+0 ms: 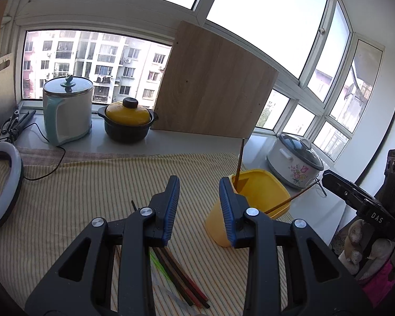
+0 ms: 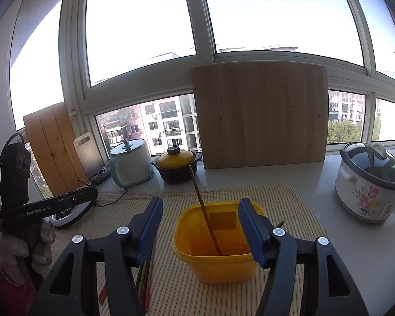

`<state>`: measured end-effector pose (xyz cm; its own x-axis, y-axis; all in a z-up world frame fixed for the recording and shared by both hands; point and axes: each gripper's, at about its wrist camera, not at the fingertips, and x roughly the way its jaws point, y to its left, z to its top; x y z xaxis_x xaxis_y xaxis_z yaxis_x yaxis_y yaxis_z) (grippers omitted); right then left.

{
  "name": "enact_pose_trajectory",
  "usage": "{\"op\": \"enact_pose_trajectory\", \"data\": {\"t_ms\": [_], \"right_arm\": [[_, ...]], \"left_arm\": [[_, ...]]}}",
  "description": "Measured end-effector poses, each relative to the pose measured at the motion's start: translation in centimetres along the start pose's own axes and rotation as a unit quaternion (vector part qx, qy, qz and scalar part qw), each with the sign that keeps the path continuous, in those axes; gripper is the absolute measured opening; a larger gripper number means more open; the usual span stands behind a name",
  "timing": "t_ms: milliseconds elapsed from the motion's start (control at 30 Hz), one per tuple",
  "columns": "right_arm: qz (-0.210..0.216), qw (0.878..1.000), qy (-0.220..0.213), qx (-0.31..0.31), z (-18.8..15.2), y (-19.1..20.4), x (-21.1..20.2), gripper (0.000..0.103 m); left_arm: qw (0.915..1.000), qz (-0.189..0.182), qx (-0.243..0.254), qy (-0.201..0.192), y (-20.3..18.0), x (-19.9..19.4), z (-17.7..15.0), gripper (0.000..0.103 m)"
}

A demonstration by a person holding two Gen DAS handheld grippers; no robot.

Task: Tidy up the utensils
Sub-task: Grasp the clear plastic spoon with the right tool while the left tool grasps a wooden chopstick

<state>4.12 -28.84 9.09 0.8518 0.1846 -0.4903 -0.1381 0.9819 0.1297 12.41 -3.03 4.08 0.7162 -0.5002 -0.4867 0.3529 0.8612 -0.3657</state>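
The left gripper (image 1: pixel 198 205) was held with its jaws spread wide and nothing between them, above a striped cloth (image 1: pixel 92 184). A bundle of chopsticks (image 1: pixel 181 281) was seen lying flat on the cloth beneath that gripper, dark and red ones beside a green one. Just to the right a yellow tub (image 1: pixel 260 192) was stood on the cloth, with one chopstick (image 1: pixel 240 159) leaned upright inside it and a second (image 1: pixel 292 198) slanted over its far rim. The right gripper (image 2: pixel 200 227) was likewise held wide and empty, its jaws set either side of the yellow tub (image 2: pixel 213 266) without touching it. A wooden board (image 2: pixel 260 115) was propped against the window behind
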Motion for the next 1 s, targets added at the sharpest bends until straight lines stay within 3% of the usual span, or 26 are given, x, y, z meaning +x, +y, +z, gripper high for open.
{"op": "enact_pose_trajectory", "data": {"t_ms": [300,400,633,1000], "right_arm": [[0.069,0.993,0.076,-0.058,-3.5,4.8,3.3,0.062],[0.091,0.988,0.113,-0.059,-5.0,5.7,5.3,0.055],[0.140,0.967,0.212,-0.035,-9.1,7.0,10.3,0.039],[0.197,0.933,0.292,-0.075,-12.6,11.0,14.1,0.028]], "left_arm": [[0.9967,0.054,-0.015,0.059,5.0,-0.1,-4.6,0.031],[0.9942,0.060,-0.028,0.085,6.2,0.7,-6.2,0.031],[0.9859,0.074,-0.056,0.139,9.1,2.8,-8.9,0.031],[0.9740,0.076,-0.074,0.200,11.5,6.5,-10.6,0.030]]}}
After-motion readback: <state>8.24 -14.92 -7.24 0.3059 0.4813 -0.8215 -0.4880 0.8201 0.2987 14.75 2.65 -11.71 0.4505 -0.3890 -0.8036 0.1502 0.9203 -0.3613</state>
